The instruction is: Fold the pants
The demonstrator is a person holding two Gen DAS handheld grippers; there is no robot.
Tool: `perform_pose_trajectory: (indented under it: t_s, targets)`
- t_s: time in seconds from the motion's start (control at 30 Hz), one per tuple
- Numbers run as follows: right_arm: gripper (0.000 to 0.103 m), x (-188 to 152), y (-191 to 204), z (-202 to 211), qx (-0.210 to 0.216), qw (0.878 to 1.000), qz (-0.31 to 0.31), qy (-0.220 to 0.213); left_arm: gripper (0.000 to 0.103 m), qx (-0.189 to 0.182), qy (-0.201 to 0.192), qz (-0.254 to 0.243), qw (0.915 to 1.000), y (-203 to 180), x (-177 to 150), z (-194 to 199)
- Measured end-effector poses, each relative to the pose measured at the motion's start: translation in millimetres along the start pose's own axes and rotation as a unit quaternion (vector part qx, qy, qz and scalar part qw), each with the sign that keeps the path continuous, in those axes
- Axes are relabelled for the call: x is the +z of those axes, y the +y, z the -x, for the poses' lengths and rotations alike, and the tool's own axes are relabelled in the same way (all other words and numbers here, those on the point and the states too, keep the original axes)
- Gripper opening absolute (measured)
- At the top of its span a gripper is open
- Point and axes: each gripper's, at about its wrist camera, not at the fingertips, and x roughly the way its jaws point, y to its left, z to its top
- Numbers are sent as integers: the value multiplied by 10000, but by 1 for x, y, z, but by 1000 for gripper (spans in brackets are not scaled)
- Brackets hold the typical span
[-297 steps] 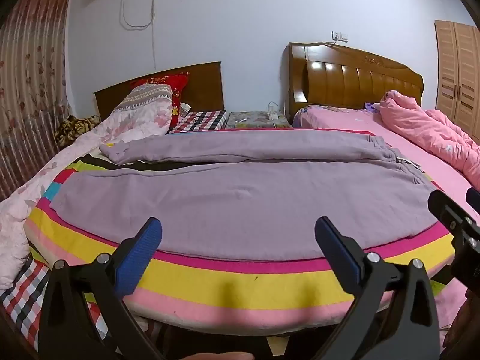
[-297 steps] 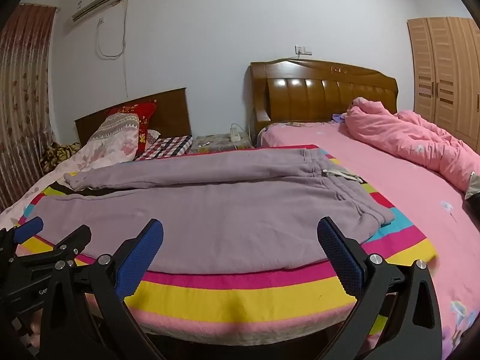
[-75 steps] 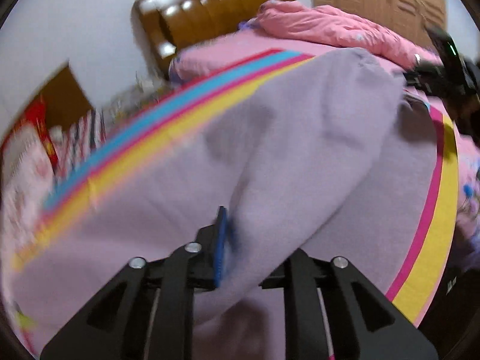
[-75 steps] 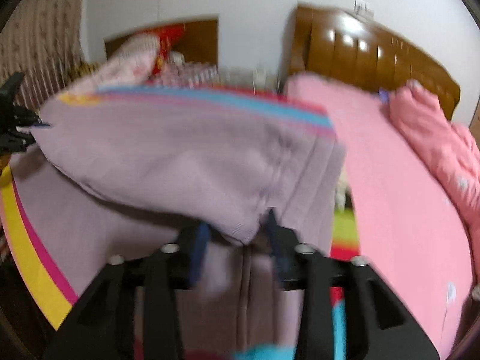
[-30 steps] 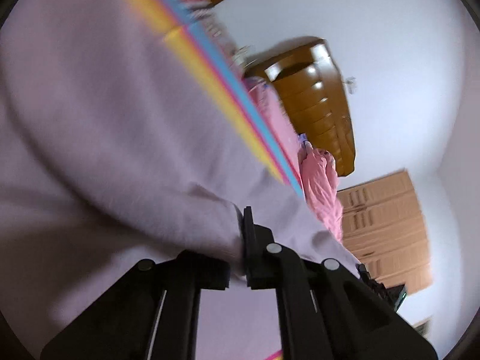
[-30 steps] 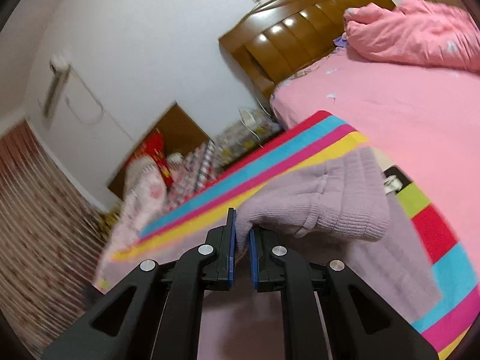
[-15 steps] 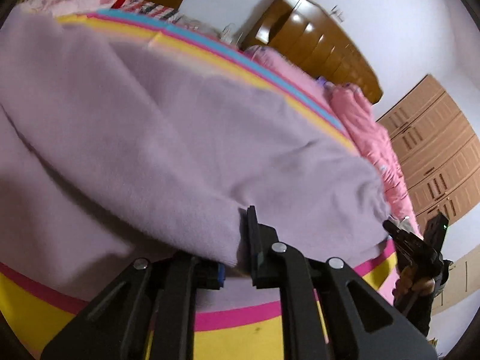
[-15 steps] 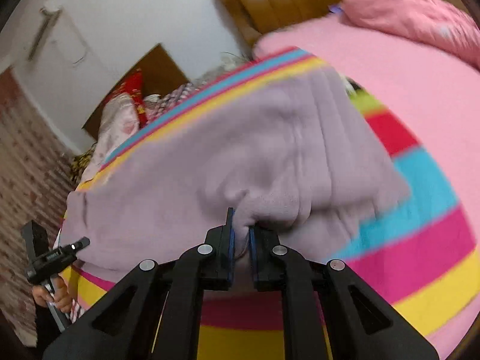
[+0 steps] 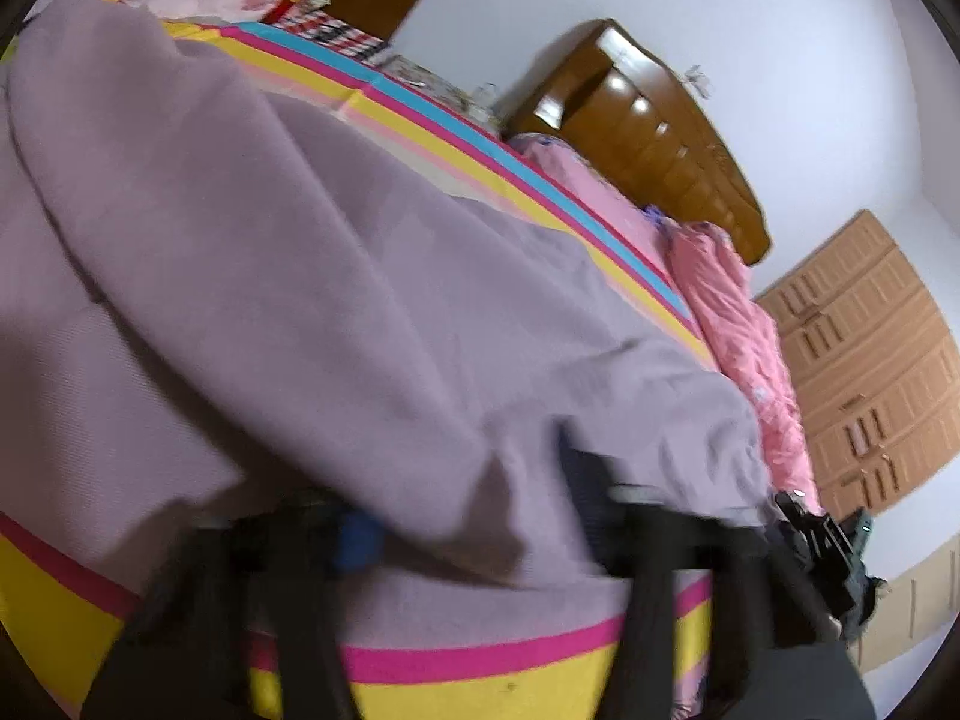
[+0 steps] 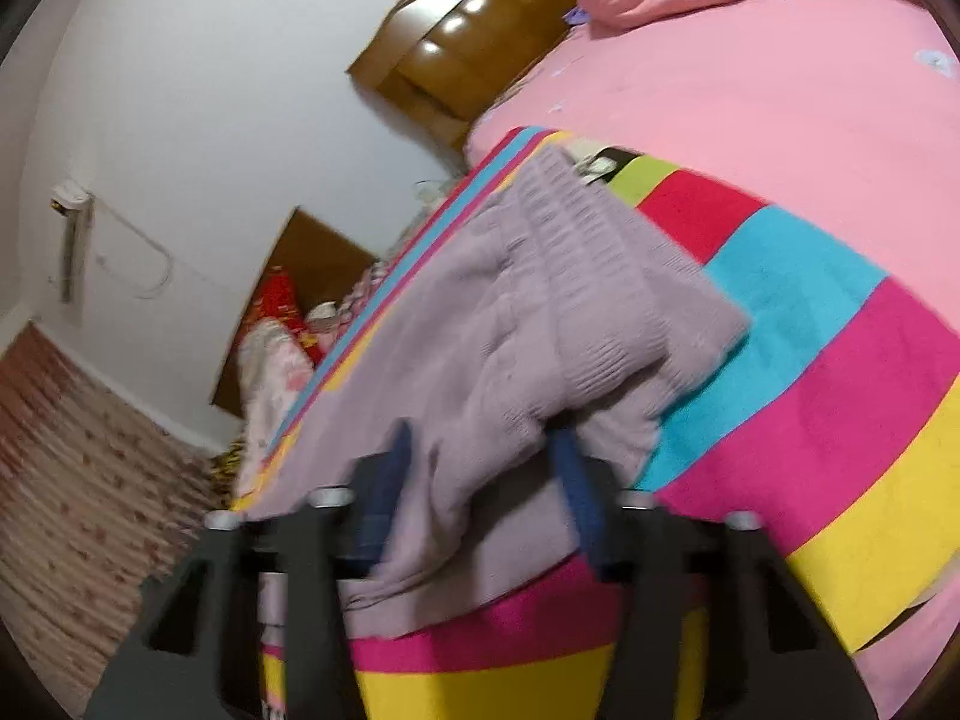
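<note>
Left claw: the left gripper [image 9: 474, 516] has its jaws opening, with the folded edge of the pants [image 9: 336, 324] lying loose between them; a second ago they were pinched flat on that cloth.
Right claw: the right gripper [image 10: 480, 480] is opening too, the ribbed waistband [image 10: 600, 294] slack between its blue pads, where it had been clamped tight.
Pants: lilac, spread just ahead of both claws on the striped blanket [image 10: 810, 420], one leg doubled over the other near the bed's front edge.
What changed: the far leg, which lay apart ten seconds ago, now covers the near one.
Meaning: I would say the lengthwise fold is laid and being let go; a crosswise fold looks still to do.
Beyond: pink quilt [image 9: 744, 324] well past the claws.
</note>
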Motion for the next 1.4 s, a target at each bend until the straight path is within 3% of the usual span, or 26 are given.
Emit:
perform_pose_trajectory:
  t_s: [0.03, 0.1, 0.23, 0.3, 0.4, 0.43, 0.53, 0.7, 0.8, 0.9, 0.97, 1.0, 1.03, 1.13, 1.2, 1.3, 1.33, 1.4]
  targets:
    - [21, 2, 0, -1, -160, 9999, 53, -26, 17, -17, 31, -17, 10000, 1, 1, -1]
    - [17, 6, 9, 1, -312, 9988, 324, -198, 12, -94, -58, -72, 9999, -2, 4, 4]
    - [16, 8, 56, 21, -700, 9818, 1614, -716, 9, -74, -575, -498, 9971, -26, 9, 40]
    - [16, 9, 47, 22, -793, 9840, 1479, -603, 9, -82, -608, -610, 9963, -30, 8, 50]
    - [13, 3, 0, 7, -840, 9931, 808, -123, 9, 18, -312, -539, 9981, -20, -1, 36]
    - [13, 1, -9, 4, -672, 9957, 637, -96, 9, 136, -167, -502, 9985, -16, -5, 27]
    - [13, 2, -6, 7, -723, 9949, 678, -173, 9, 303, 88, -369, 9988, -3, -12, 8]
    - [13, 0, 1, 10, -806, 9938, 752, -161, 9, 249, -86, -480, 9985, -10, -9, 23]
    - [11, -3, -2, 6, -760, 9946, 681, -198, 10, 395, 94, -501, 9979, -3, -14, 14]
    - [20, -5, 4, 12, -727, 9945, 731, -167, 14, 295, 120, -373, 9988, 2, -14, 14]
    - [30, -6, 11, 16, -815, 9934, 795, -146, 28, 277, 93, -364, 9989, 3, -14, 17]
    - [54, -7, 14, 21, -1024, 9911, 824, -204, 35, 285, 32, -347, 9990, 4, -13, 20]
    - [71, -9, 15, 25, -1240, 9886, 799, -291, 46, 271, -39, -308, 9991, 5, -12, 24]
    - [71, -17, 22, 46, -1580, 9809, 838, -772, 48, 234, -86, -192, 9995, 9, -9, 28]
    - [71, -29, 45, 53, -1603, 9732, 1341, -955, 48, 222, -115, -129, 9996, 13, -8, 29]
    - [71, -56, 93, 36, -1160, 9653, 2254, -620, 44, 238, -279, -6, 9993, 19, -5, 31]
    - [70, -68, 109, 24, -963, 9615, 2542, -413, 33, 216, -311, 39, 9993, 20, -5, 31]
    - [69, -89, 133, 1, -669, 9545, 2904, -62, 29, 130, -340, 130, 9993, 22, -4, 33]
